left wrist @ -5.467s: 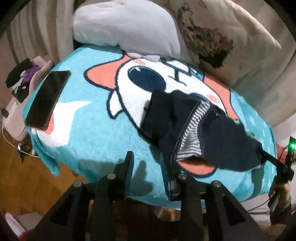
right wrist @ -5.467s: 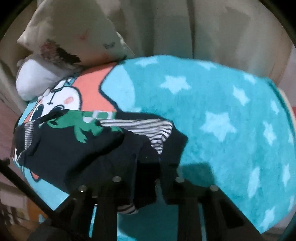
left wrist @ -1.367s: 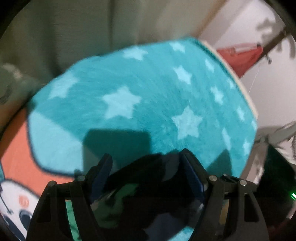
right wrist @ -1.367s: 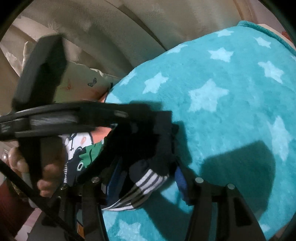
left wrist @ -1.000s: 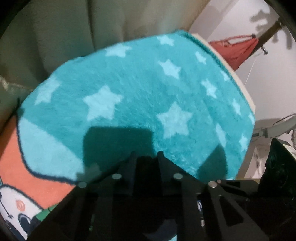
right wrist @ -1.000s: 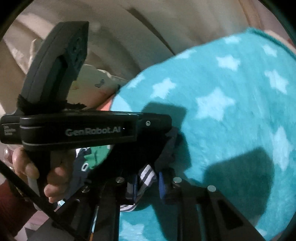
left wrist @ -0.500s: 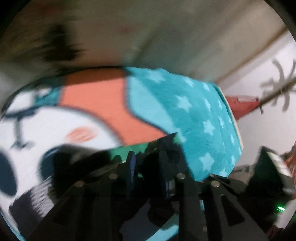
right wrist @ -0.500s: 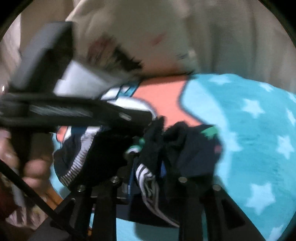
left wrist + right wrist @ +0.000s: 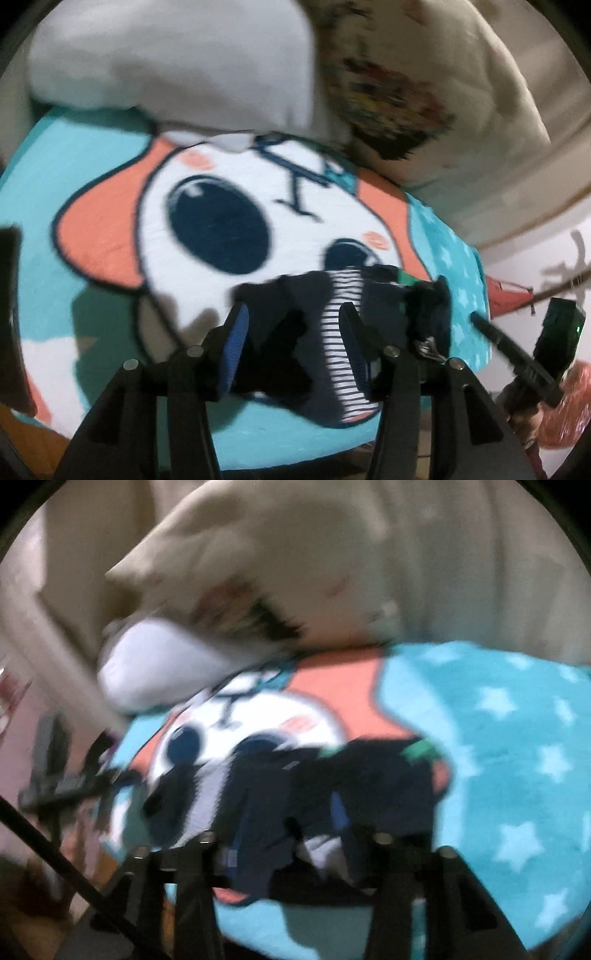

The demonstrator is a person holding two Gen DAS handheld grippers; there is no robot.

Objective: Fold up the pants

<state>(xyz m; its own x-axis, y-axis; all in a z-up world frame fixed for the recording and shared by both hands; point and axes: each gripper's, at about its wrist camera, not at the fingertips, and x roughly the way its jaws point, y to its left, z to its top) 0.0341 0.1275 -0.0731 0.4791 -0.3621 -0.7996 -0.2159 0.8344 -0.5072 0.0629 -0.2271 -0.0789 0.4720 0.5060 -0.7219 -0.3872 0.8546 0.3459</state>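
One pair of dark pants [image 9: 295, 325] lies bunched on one cartoon blanket [image 9: 110, 166], two pillows [image 9: 177, 59] at twelve o'clock, under both the left gripper [image 9: 291, 332] and right gripper [image 9: 288, 834], spread wide, gripping nothing.

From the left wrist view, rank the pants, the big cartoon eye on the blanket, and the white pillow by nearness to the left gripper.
1. Pants: dark bundle lying between the open fingers of the left gripper.
2. Big cartoon eye: printed on the blanket beyond the pants, up and left.
3. White pillow: farthest, at the blanket's far end, upper left.
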